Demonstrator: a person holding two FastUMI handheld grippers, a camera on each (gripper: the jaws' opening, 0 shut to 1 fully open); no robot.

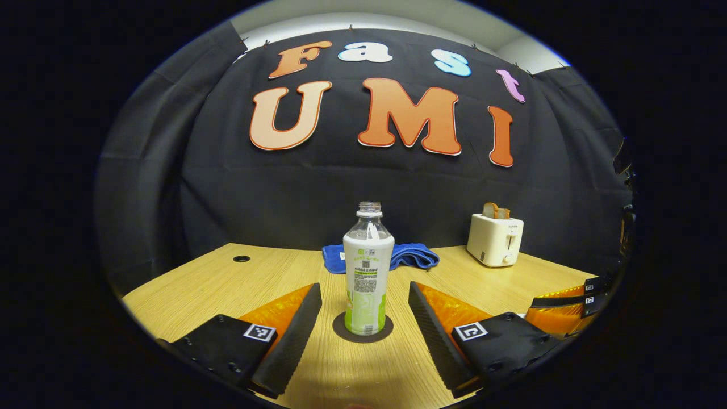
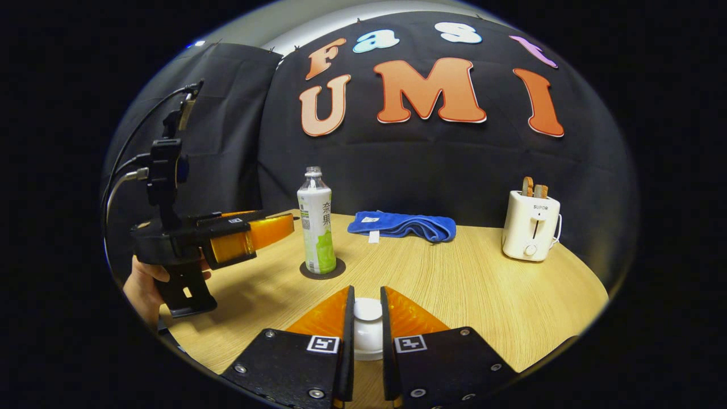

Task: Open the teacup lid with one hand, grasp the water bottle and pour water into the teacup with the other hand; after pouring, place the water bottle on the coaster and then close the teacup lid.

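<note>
Two views, taken in turn.
Left gripper view: left gripper [image 1: 364, 318] has its jaws wide apart, one on each side of the bottle [image 1: 368, 267] and touching neither side.
Bottle: upright and uncapped on the dark coaster [image 1: 362, 332], mid worktop [image 1: 187, 289]; a blue cloth [image 1: 397, 255] lies behind it and a toaster [image 1: 495, 238] sits off to the right.
Right gripper view: right gripper [image 2: 367, 329] has its jaws drawn in on a white lid [image 2: 368, 325]; they look clamped on it, though the contact itself is hard to make out.
Teacup: I cannot see it below the lid.
Step in hand, as I judge it: bottle looks already placed, so closing the lid remains.
Doing it well: draw the left gripper straight back without brushing the bottle; bring the lid down level and let go only once it sits square.
</note>
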